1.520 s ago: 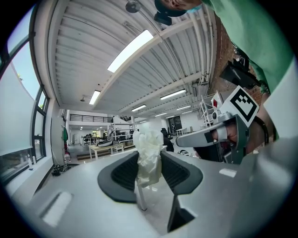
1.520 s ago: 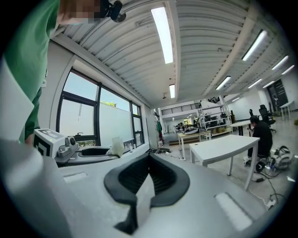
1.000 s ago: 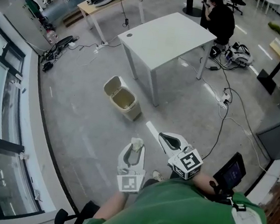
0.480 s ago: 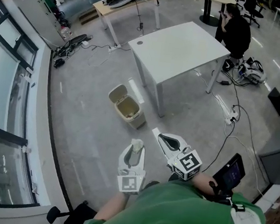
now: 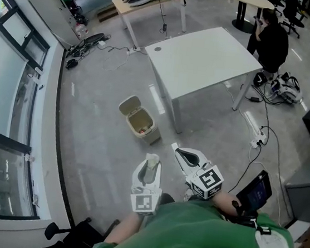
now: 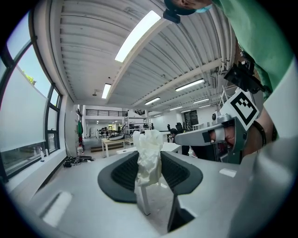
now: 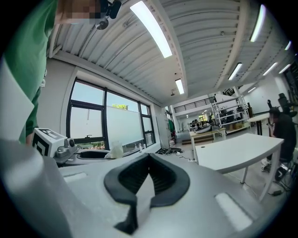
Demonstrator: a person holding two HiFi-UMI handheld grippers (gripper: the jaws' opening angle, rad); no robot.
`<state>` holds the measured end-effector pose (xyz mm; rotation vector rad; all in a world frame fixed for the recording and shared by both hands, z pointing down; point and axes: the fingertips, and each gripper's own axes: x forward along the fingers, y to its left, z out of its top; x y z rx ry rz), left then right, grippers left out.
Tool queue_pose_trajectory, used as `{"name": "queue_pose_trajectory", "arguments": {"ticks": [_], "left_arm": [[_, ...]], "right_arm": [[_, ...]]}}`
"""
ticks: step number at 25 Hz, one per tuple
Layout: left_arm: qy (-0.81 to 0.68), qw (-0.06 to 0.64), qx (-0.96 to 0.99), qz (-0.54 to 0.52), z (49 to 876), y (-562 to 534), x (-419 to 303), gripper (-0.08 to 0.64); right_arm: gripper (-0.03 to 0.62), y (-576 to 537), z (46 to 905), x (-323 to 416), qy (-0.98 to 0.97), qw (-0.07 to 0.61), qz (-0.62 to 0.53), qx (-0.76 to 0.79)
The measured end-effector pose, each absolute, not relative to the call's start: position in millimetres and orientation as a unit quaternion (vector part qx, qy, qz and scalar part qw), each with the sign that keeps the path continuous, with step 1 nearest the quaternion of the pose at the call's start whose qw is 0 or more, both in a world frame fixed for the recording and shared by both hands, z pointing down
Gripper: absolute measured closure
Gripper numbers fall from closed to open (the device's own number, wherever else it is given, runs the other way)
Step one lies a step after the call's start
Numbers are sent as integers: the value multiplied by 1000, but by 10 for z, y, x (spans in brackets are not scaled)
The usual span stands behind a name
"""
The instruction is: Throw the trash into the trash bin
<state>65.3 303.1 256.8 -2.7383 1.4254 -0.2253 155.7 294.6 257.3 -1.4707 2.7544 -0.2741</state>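
While both arms reach out level and side by side, my left claw (image 5: 149,162) is clenched on a crumpled white paper wad (image 6: 149,157), and my right claw (image 5: 178,150) is pinched closed, empty. The open trash bin (image 5: 138,122) sits on the floor (image 5: 94,141) at eleven o'clock, well apart.

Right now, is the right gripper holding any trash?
No: the right gripper has its jaws meeting with nothing between them, while the crumpled paper is clamped in the left gripper.
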Motion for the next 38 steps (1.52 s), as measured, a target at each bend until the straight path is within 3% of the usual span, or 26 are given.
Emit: {"name": "queue_pose_trajectory", "arguments": {"ticks": [14, 38], "left_arm": [[476, 15, -875, -91, 2646, 2544, 561, 407], [495, 26, -866, -70, 2676, 1526, -355, 408]], "right_arm": [[589, 2443, 2659, 1482, 885, -6, -109, -452], [589, 1373, 2613, 573, 890, -42, -83, -447]]}}
